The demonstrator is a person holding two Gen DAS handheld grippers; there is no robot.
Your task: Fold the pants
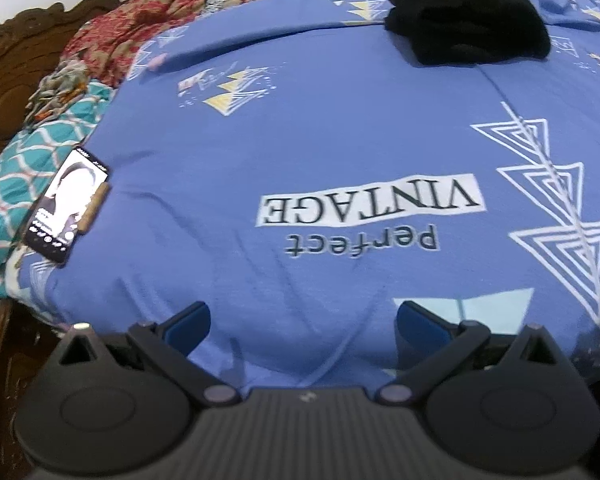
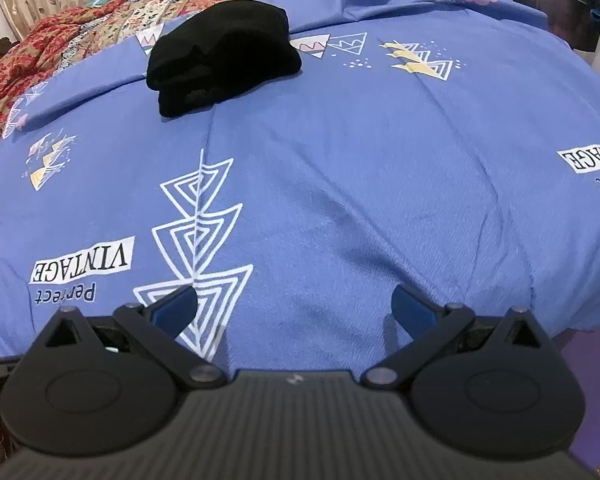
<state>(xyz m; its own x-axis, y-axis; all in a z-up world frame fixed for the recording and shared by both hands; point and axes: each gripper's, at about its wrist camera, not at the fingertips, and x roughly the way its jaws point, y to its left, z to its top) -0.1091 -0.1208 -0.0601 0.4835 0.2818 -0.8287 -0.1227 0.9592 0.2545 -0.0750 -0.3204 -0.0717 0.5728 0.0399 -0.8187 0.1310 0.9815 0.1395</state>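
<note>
The black pants lie folded into a thick compact bundle at the far side of the blue printed bedsheet. The right wrist view shows the same pants at the upper left on the bedsheet. My left gripper is open over the near edge of the bed, far from the pants, with nothing between its blue fingers. My right gripper is also open and empty, low over the near part of the sheet.
A phone with a lit screen lies at the bed's left edge beside a small brown strip. Patterned red and teal quilts are heaped along the far left. A carved wooden headboard stands at the left.
</note>
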